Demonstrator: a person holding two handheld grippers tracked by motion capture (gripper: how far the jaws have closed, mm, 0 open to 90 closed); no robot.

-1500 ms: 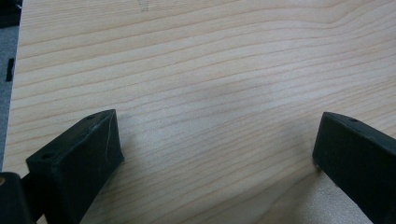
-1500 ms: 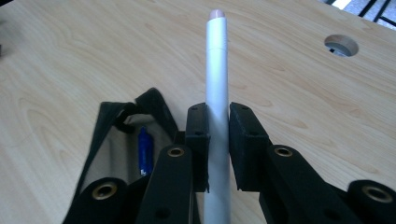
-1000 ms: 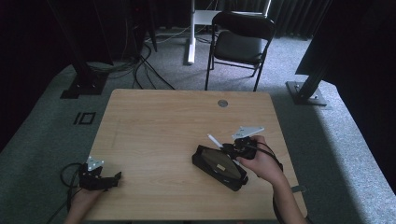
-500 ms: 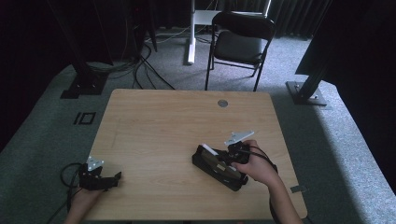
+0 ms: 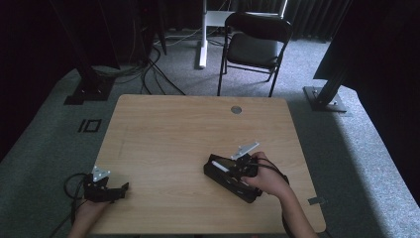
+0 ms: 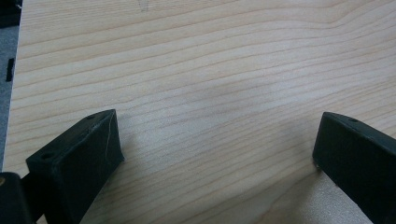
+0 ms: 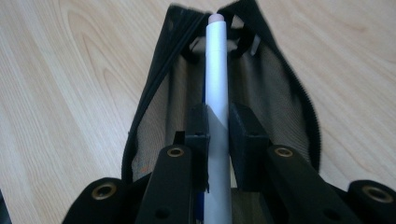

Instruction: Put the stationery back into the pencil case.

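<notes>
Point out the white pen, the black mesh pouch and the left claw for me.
white pen (image 7: 217, 74), right gripper view, middle of its barrel ahead of the jaws.
black mesh pouch (image 7: 275, 98), right gripper view, mesh wall right of the pen.
left claw (image 5: 124, 187), high view, between its fingertips near the table's left corner.

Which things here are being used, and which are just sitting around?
Being used:
right claw, shut on the white pen
black mesh pouch, lying open under the pen

Just around:
left claw, open above bare table
folding chair
floor cables
</notes>
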